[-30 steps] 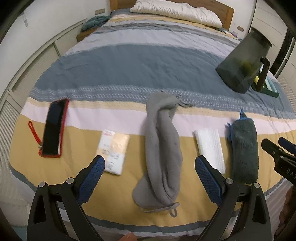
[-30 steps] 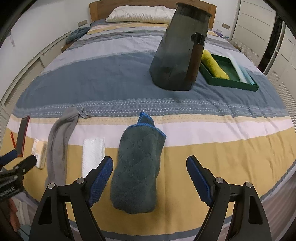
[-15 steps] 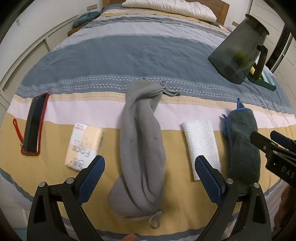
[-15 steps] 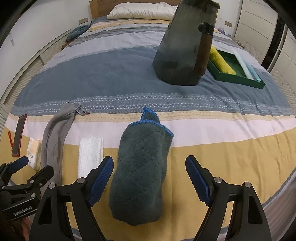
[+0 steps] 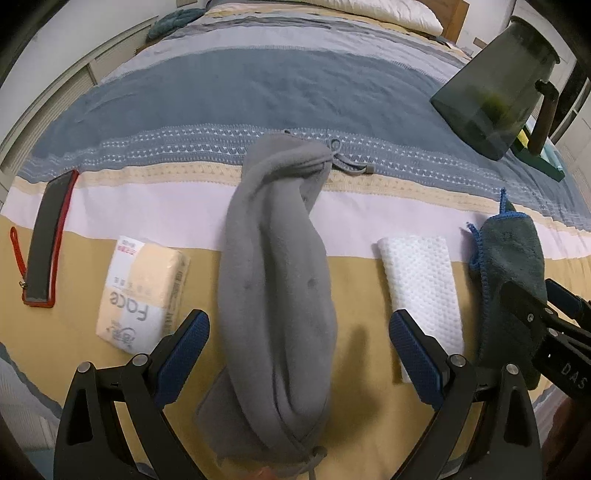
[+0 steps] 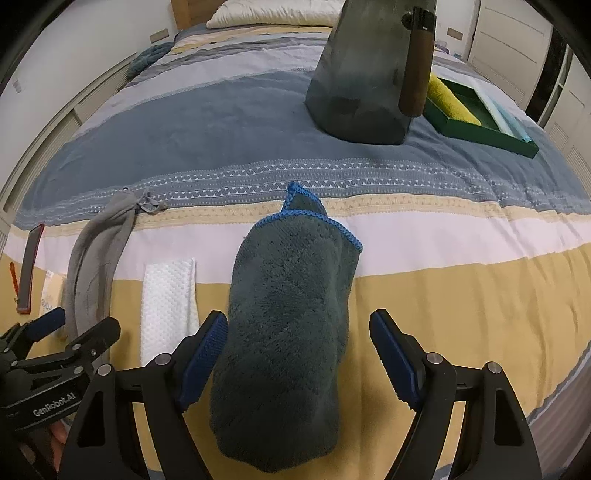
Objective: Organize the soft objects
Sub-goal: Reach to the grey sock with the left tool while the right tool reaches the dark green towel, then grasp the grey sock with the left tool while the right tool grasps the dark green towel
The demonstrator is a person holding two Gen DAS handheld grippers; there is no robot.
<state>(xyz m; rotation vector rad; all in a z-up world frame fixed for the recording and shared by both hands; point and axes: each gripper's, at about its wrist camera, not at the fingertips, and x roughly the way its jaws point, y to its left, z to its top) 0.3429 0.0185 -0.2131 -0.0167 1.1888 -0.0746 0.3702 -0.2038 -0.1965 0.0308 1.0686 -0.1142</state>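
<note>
A bedroom in a home. Shown by a wide bed under a striped cover in blue, grey, cream, white and mustard, a white pillow against a wooden headboard, and pale panelled wardrobe doors along the right side. Household odds lying on the cover: a tissue pack, rolled towels, a green tray, a dark fabric bag.

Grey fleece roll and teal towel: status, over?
Both hand-held grippers open, left astride grey fleece roll, right astride teal towel. Neither gripped. Nothing blocking.
</note>
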